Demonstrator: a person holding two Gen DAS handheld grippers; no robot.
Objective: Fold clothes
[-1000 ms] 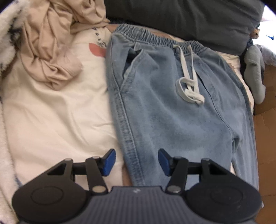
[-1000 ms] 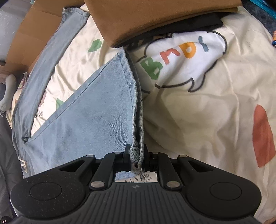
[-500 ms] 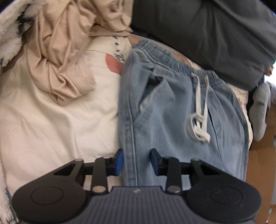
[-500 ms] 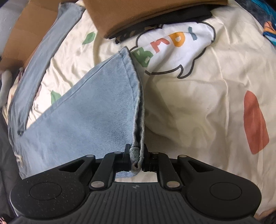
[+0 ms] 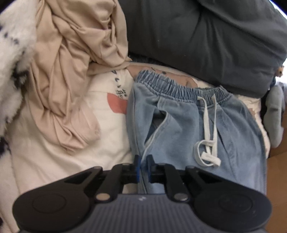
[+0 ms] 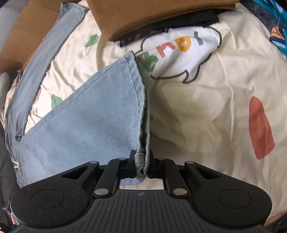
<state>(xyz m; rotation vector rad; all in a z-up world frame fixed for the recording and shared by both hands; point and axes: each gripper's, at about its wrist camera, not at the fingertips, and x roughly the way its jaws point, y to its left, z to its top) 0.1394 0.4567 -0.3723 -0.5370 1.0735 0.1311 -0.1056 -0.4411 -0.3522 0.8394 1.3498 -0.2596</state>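
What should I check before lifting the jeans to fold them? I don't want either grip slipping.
1. Left gripper shut on the jeans side seam: ok, denim sits between the fingers.
2. Right gripper shut on the leg hem: ok, bunched hem is clamped.
3. Drawstring clear of the left fingers: ok, it lies apart, to the right.
4. Beige garment off the jeans: ok, it lies beside them on the sheet.
5. Other leg free: cannot tell, its far end runs toward the brown folded cloth.
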